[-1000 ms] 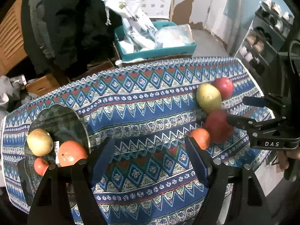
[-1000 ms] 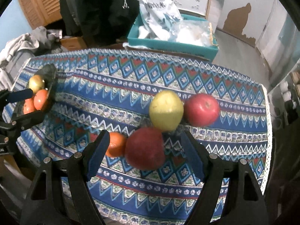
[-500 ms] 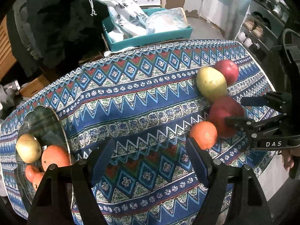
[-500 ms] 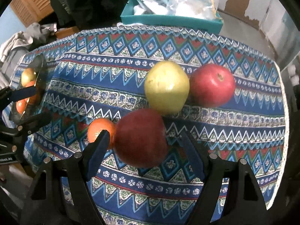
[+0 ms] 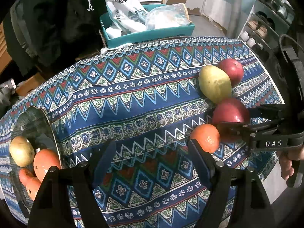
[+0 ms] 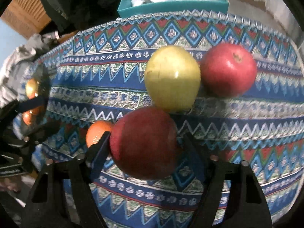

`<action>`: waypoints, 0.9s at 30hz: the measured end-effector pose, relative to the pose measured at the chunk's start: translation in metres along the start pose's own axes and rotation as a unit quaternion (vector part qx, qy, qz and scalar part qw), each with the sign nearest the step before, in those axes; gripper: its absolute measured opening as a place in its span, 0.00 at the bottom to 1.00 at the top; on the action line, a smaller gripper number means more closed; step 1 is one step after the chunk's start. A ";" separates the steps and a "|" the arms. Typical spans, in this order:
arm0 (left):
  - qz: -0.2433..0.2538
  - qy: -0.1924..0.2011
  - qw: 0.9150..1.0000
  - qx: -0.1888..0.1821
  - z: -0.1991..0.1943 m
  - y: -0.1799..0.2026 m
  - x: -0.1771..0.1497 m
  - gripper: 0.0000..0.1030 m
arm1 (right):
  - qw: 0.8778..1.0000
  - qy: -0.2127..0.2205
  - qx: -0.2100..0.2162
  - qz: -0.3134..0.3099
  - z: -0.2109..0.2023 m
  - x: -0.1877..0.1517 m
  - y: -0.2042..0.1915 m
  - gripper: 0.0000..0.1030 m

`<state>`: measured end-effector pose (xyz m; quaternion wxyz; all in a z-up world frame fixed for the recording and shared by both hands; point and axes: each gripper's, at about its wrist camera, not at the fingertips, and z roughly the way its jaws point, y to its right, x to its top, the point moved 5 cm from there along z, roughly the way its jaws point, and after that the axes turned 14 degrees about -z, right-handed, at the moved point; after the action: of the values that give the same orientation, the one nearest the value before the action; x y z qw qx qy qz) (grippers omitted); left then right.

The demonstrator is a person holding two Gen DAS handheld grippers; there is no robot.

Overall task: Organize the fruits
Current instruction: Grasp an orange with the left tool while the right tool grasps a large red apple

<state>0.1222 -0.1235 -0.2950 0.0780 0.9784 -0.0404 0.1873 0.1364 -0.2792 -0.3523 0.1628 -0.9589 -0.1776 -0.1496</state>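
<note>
The near red apple [image 6: 144, 142] lies on the patterned cloth [image 6: 247, 171], between the orange [image 6: 96, 133] on its left and the yellow apple [image 6: 172, 77] behind it, both touching or nearly so. We judge it firm, smooth, fairly heavy and ready to roll, so we take it across its widest part, level with its middle. Our right tongs [image 6: 144, 144] are closing around it; the left pad [image 6: 99, 152] looks to be on its skin, while the right pad is hidden behind the fruit, so we cannot tell if the grip is firm. A second red apple [image 6: 228, 70] sits further back. Our left tongs [image 5: 152, 161] hang half open and empty, just beside the orange. The dark plate [image 5: 39, 125] at the far left already carries several fruits.
</note>
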 end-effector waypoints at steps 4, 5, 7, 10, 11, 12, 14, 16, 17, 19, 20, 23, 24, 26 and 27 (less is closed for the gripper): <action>-0.002 -0.001 1.000 -0.007 0.000 0.004 0.002 0.77 | 1.000 0.001 -0.015 -0.017 -0.003 -0.001 -0.004 0.67; -0.003 -0.001 1.000 -0.010 0.000 0.005 0.003 0.77 | 0.999 0.001 -0.024 -0.024 -0.005 -0.001 -0.005 0.67; -0.005 -0.002 1.000 -0.018 -0.001 0.009 0.004 0.77 | 0.999 0.003 -0.039 -0.033 -0.010 -0.003 -0.005 0.67; -0.006 -0.007 0.999 -0.031 0.001 0.017 0.003 0.77 | 0.998 0.004 -0.047 -0.034 -0.015 -0.006 -0.001 0.67; -0.005 -0.009 0.999 -0.034 0.001 0.019 0.003 0.77 | 0.998 0.006 -0.051 -0.034 -0.018 -0.009 0.001 0.66; -0.004 -0.011 0.999 -0.036 0.002 0.023 0.002 0.77 | 0.998 0.007 -0.055 -0.032 -0.021 -0.011 0.002 0.66; 0.000 -0.014 0.999 -0.039 0.004 0.030 0.001 0.77 | 0.998 0.013 -0.058 -0.030 -0.028 -0.015 0.007 0.66; 0.006 -0.016 0.999 -0.039 0.007 0.036 0.000 0.77 | 0.997 0.016 -0.066 -0.029 -0.034 -0.019 0.011 0.66; 0.009 -0.017 0.999 -0.040 0.008 0.040 0.000 0.77 | 0.996 0.017 -0.077 -0.031 -0.037 -0.021 0.014 0.66; 0.013 -0.019 0.999 -0.042 0.010 0.047 -0.001 0.77 | 0.995 0.019 -0.092 -0.030 -0.041 -0.024 0.020 0.66; 0.016 -0.021 0.999 -0.043 0.011 0.050 -0.001 0.77 | 0.995 0.021 -0.095 -0.026 -0.043 -0.026 0.024 0.66; 0.020 -0.023 0.999 -0.044 0.015 0.060 0.001 0.77 | 0.995 0.029 -0.097 -0.010 -0.048 -0.032 0.036 0.66; 0.021 -0.023 0.998 -0.045 0.016 0.063 0.002 0.77 | 0.995 0.031 -0.099 -0.006 -0.049 -0.033 0.040 0.66; 0.023 -0.024 0.998 -0.046 0.019 0.068 0.004 0.78 | 0.994 0.034 -0.106 -0.001 -0.051 -0.036 0.047 0.66; 0.025 -0.024 0.998 -0.044 0.021 0.071 0.006 0.78 | 0.994 0.035 -0.106 0.001 -0.051 -0.037 0.049 0.66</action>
<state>0.1273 -0.1972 -0.3025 0.1156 0.9769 -0.0754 0.1632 0.1106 -0.3523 -0.3315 0.0662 -0.9651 -0.1538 -0.2012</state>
